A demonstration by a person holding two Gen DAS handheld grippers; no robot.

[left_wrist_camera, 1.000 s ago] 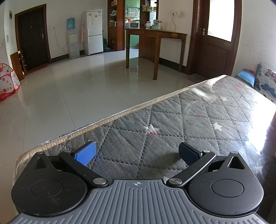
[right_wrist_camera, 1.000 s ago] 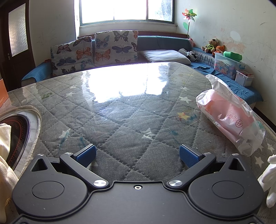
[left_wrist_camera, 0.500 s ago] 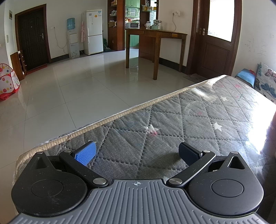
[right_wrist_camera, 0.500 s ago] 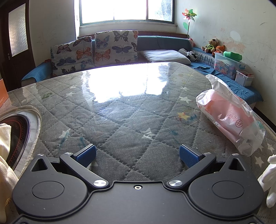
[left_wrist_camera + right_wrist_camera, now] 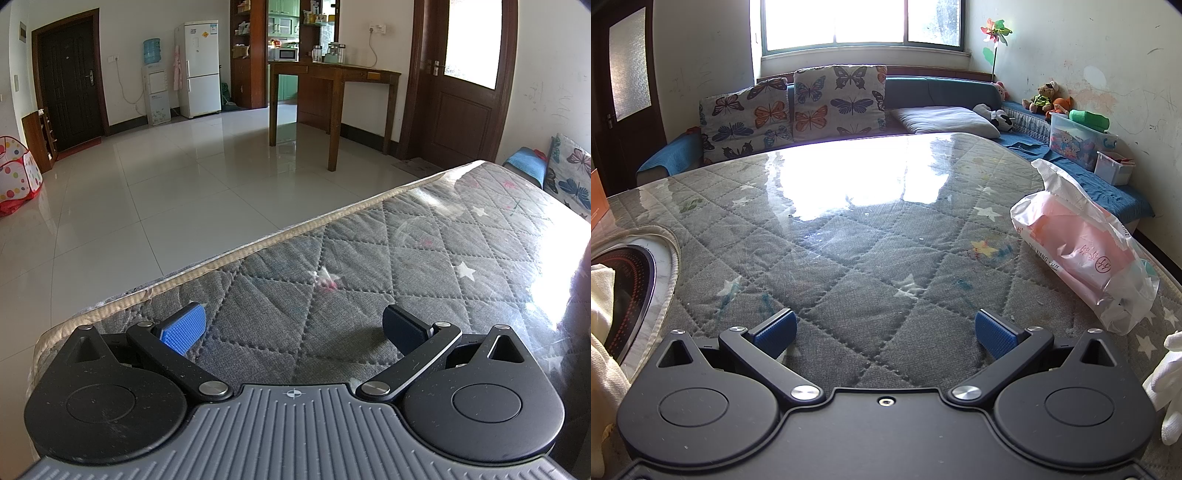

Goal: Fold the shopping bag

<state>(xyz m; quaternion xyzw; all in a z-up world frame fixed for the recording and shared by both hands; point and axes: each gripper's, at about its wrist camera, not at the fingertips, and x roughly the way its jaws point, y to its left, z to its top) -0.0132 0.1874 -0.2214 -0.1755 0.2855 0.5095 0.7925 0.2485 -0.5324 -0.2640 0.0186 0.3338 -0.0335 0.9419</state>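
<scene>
**Eng A:** On the grey quilted star-print table cover (image 5: 849, 266), under its clear glossy plastic sheet, your right gripper (image 5: 885, 330) sits low with blue-padded fingers (image 5: 777, 328) spread wide, nothing between them.

**Eng B:** Left one?

**Eng A:** Same. Your left gripper (image 5: 291, 326) has its fingers well apart, empty, over the same cover near the beige piped edge (image 5: 258, 247). One pad shows bright blue (image 5: 184, 328), the other reads dark.

**Eng B:** Where's the bag?

**Eng A:** White translucent plastic shopping bag (image 5: 1082, 251) with pink contents and red printed lettering, lying on the cover ahead of you and to the right of your right gripper, near the table's right edge. Unfolded, bulging, mouth end crumpled toward the far side. Well apart from both fingers. Not visible in the left wrist view.

**Eng B:** Anything else close?

**Eng A:** Round black induction hob with red dotted rings (image 5: 624, 295), set into the table at the left of the right wrist view, with cream cloth (image 5: 602, 332) partly over it. White gloved hand (image 5: 1167, 387) at the far right edge of that view.

**Eng B:** Background?

**Eng A:** Right view: butterfly-print cushions (image 5: 798, 107) on a blue sofa (image 5: 934, 90) under a bright window. Left view: white tiled floor (image 5: 166, 184), wooden table (image 5: 332, 77), white fridge (image 5: 197, 70), dark wooden door (image 5: 68, 81).
</scene>
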